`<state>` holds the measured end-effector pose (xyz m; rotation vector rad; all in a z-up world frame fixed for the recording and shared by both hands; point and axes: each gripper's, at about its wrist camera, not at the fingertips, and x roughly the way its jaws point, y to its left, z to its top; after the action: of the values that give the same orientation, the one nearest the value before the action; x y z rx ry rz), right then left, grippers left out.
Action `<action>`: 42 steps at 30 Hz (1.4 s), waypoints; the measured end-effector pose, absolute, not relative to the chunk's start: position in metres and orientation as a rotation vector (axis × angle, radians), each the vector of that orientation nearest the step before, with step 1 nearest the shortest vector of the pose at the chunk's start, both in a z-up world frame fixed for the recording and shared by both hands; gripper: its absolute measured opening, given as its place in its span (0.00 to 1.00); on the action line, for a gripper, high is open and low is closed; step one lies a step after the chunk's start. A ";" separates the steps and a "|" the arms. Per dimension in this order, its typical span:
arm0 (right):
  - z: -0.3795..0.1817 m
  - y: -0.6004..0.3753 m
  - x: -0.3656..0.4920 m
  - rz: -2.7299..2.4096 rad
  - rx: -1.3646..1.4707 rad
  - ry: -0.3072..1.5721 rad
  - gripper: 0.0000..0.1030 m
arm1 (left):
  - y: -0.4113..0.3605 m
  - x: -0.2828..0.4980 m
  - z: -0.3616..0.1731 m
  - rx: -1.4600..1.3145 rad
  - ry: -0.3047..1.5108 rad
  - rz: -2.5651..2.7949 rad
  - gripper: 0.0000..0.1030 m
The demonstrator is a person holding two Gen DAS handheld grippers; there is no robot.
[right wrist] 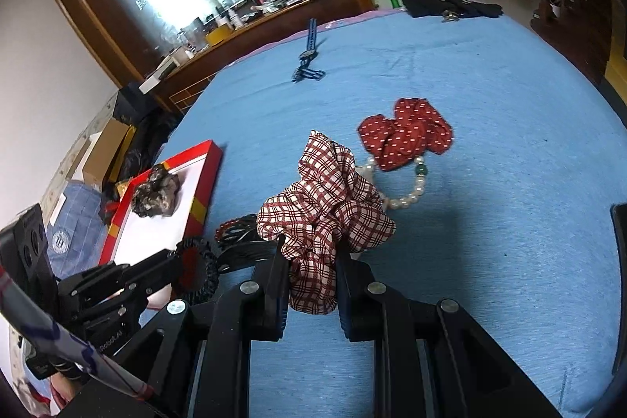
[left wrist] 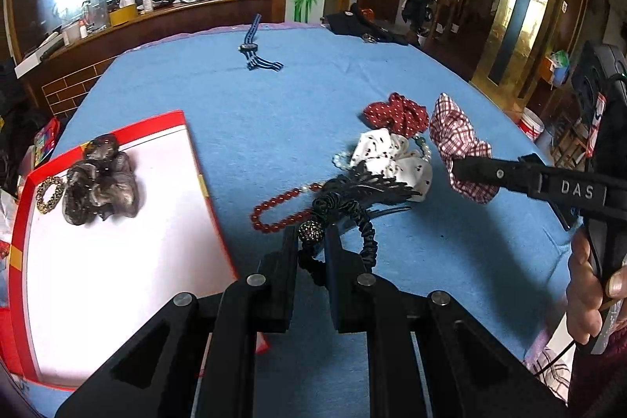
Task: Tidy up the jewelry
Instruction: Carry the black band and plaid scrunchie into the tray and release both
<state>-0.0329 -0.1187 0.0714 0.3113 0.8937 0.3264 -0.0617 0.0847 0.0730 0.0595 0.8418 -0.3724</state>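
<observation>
Nearest in the left wrist view, the left gripper [left wrist: 311,241] has its fingers narrowed onto a black hair tie with a rhinestone ball [left wrist: 311,232], the ball sitting between the tips and the ruffled black loop trailing off toward 4 o'clock. In the right wrist view, the right gripper [right wrist: 311,261] pinches the red-and-white plaid scrunchie [right wrist: 325,210], whose bulk stands up past the fingertips toward 12 o'clock.

Both held pieces sit over the blue cloth of the table [left wrist: 450,261]. The red-rimmed tray [left wrist: 188,143] with its white floor lies at 9 to 10 o'clock from the left fingers, just beside them; from the right fingers it lies at 10 o'clock, farther off, with the left gripper between. So the left hand is judged the nearer one for the next drop, a short sideways carry with the tray's long edge running away from the camera.

In the tray already rest a dark sheer scrunchie [left wrist: 102,183] and, touching it, a gold chain ring [left wrist: 49,194].

Just beyond the left fingers lie a red bead bracelet [left wrist: 274,212], a black feather clip [left wrist: 376,183] and a white spotted scrunchie [left wrist: 392,155]; past these, a red dotted scrunchie [right wrist: 407,132] overlapping a pearl bracelet [right wrist: 411,190]. Far off at 12 o'clock, a blue-strapped watch [left wrist: 252,49].
</observation>
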 end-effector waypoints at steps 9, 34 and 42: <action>0.078 -0.087 -0.032 0.382 0.254 0.900 0.21 | 0.110 -0.063 0.080 0.031 0.821 -0.331 0.12; 0.088 0.033 -0.032 0.585 0.071 0.942 0.21 | 0.219 -0.068 0.089 -0.075 0.792 -0.125 0.13; 0.086 0.066 -0.027 0.634 0.035 0.960 0.22 | 0.257 -0.067 0.079 -0.119 0.818 -0.054 0.13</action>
<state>-0.0265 0.0663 0.0862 0.0348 0.9603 0.6341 -0.0669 0.2570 0.0792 -0.1190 0.8183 -0.0543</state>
